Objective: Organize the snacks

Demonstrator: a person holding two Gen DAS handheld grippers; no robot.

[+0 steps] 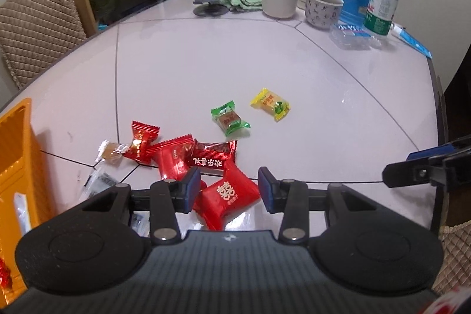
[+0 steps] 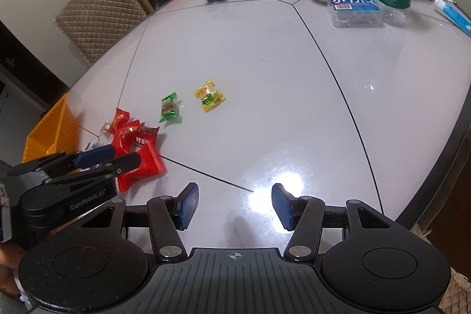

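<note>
Left gripper [image 1: 229,189] is tilting down over the bench [image 1: 265,64], jaws part open astride the nearest red snack [image 1: 228,203], not pressing it; right gripper [image 2: 234,206] is hovering empty, jaws apart, with the green snack [image 1: 230,118] and yellow snack [image 1: 270,104] lying farther out

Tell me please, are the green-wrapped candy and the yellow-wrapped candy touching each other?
Apart: the left wrist view shows bare white tabletop between the green-wrapped candy and the yellow-wrapped candy.

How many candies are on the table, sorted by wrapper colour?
Red candies: 4
Green candy: 1
Yellow candy: 1
Clear-wrapped brown candy: 1
Total: 7, leaving out the unclear packets by the orange basket.
</note>
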